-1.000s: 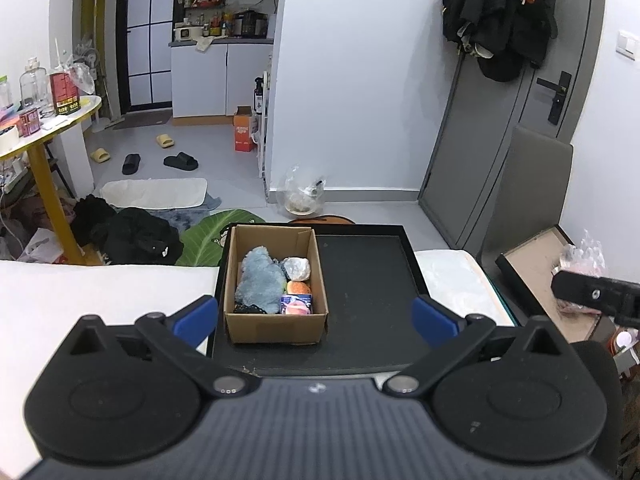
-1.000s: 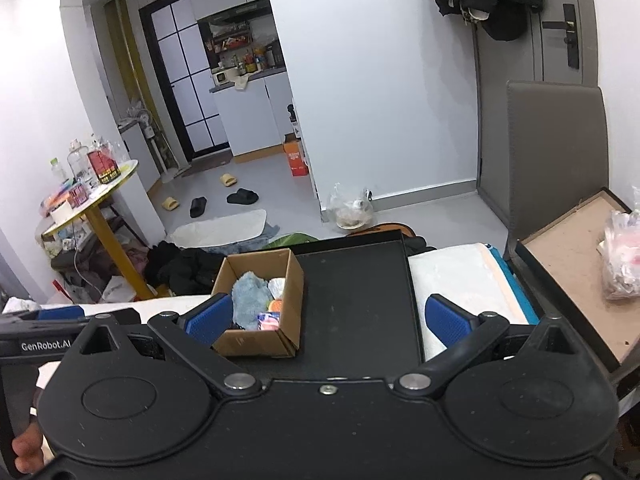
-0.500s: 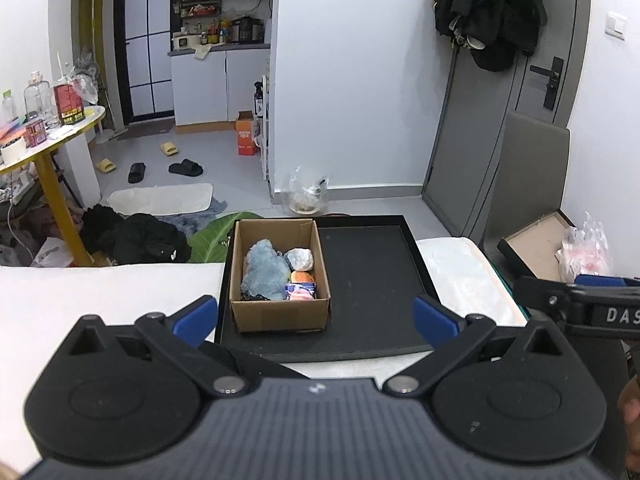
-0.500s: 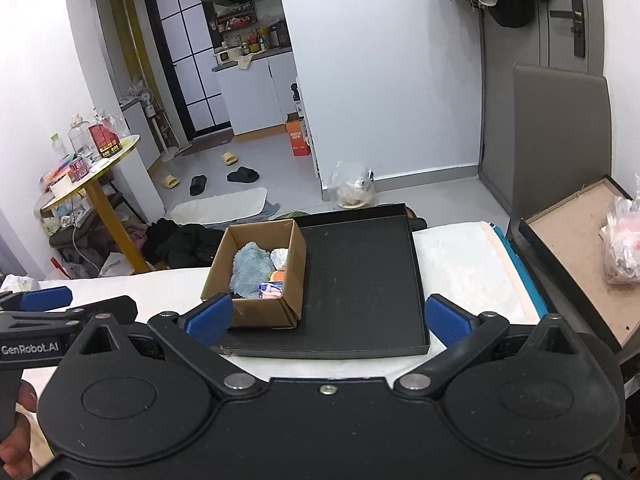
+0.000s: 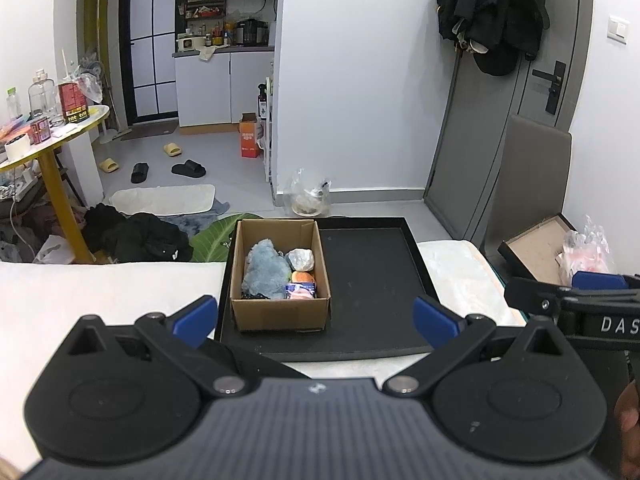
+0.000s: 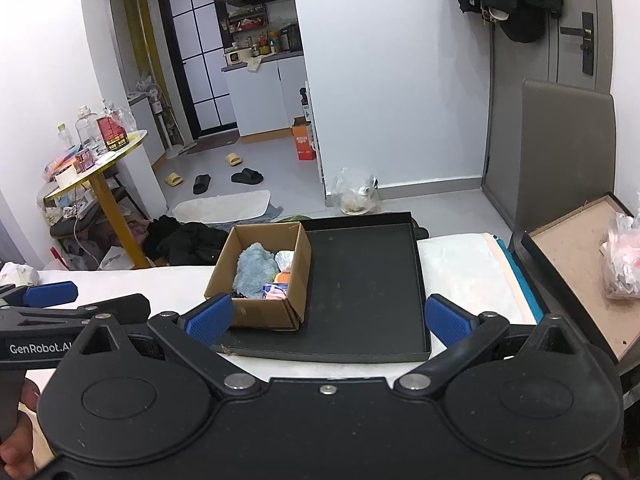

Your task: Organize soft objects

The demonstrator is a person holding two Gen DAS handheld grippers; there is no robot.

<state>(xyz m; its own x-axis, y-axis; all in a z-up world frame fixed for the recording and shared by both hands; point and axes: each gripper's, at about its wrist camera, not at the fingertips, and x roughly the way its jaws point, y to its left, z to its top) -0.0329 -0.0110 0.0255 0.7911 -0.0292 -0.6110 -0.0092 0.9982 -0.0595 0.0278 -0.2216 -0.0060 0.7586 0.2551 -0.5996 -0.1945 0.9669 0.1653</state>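
On the white bed [image 5: 100, 292], in the left wrist view, a black tray [image 5: 372, 280] is carrying a cardboard box [image 5: 280, 312] at its left side. Inside the box are lying a blue plush [image 5: 266, 268], a pale crumpled piece [image 5: 302, 260], an orange item [image 5: 303, 277] and a pink packet [image 5: 300, 291]. The left gripper [image 5: 316, 318] is hovering short of the tray, jaws spread wide and holding nothing.

In the right wrist view, the right gripper [image 6: 328, 316] is likewise hanging with jaws wide apart and empty, its left fingertip [image 6: 210, 316] overlapping the box's near corner in the picture. The rest of the tray is lying bare.
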